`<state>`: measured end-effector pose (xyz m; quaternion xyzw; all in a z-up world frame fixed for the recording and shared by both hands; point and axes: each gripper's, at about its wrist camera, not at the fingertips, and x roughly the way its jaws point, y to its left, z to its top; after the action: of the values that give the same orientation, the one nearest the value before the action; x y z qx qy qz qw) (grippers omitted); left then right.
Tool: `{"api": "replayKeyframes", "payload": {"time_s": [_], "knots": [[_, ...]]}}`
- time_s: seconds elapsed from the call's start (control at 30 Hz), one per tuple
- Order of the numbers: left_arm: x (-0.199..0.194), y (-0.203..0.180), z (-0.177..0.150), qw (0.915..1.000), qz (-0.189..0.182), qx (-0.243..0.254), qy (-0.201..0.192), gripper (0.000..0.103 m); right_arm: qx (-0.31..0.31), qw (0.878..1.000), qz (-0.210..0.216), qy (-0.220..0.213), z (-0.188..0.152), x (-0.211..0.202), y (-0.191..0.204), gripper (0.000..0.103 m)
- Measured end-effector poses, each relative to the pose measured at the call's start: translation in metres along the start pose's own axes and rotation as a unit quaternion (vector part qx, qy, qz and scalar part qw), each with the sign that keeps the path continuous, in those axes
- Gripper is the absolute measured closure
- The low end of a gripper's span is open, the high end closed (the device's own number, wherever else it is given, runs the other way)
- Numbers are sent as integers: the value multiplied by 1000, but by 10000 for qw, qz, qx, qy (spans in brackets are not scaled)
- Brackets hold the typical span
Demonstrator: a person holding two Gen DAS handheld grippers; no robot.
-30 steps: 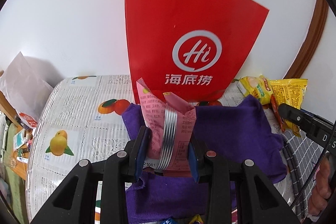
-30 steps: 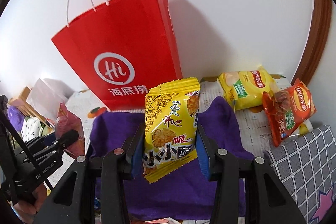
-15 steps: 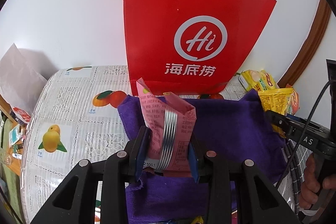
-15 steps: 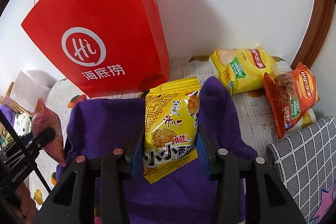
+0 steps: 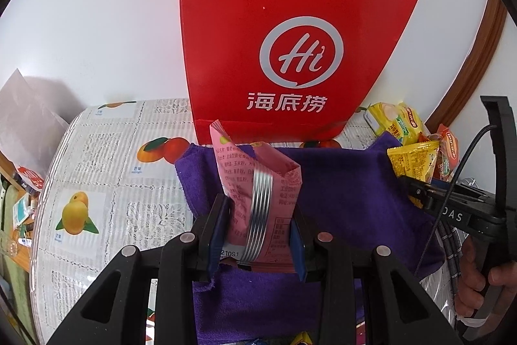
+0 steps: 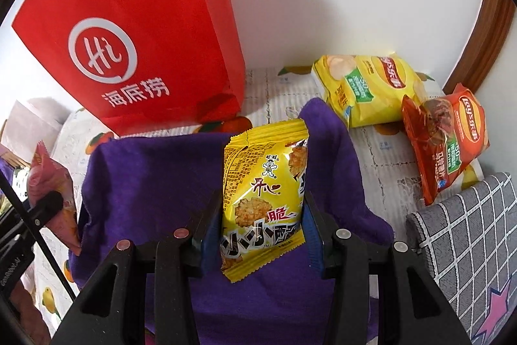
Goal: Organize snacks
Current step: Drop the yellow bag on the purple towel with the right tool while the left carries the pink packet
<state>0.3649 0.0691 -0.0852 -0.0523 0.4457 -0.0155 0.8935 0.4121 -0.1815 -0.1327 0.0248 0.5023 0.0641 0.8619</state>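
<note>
Left gripper clamped on a pink snack packet, blue pads pressing both sides; packet stands upright between the fingers, silver seam strip facing the camera, held over a purple cloth. Right gripper gripping a yellow snack packet, also upright, squeezed at its lower half, over the same purple cloth. Cloth is spread on a table covered in a fruit-print sheet. Red paper bag with white "Hi" logo stands upright at the cloth's far edge, against a white wall. In the right wrist view: a yellow chip bag lies on the table beyond the cloth's right corner, and an orange-red chip bag just beside it, leaning at the table edge near a grey checked fabric. Left wrist view catches the right gripper's packet at the right edge, with a hand on the handle below. Crumpled white paper at far left
</note>
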Motion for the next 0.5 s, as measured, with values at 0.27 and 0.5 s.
{"api": "replayKeyframes", "payload": {"time_s": [0.27, 0.5], "knots": [[4, 1, 0, 10000, -20, -23, 60, 70, -75, 9997, -1, 247, -4, 16, 5, 57], [8, 1, -1, 9999, -25, -18, 128, 70, -95, 9994, -72, 323, -6, 22, 3, 56]]}}
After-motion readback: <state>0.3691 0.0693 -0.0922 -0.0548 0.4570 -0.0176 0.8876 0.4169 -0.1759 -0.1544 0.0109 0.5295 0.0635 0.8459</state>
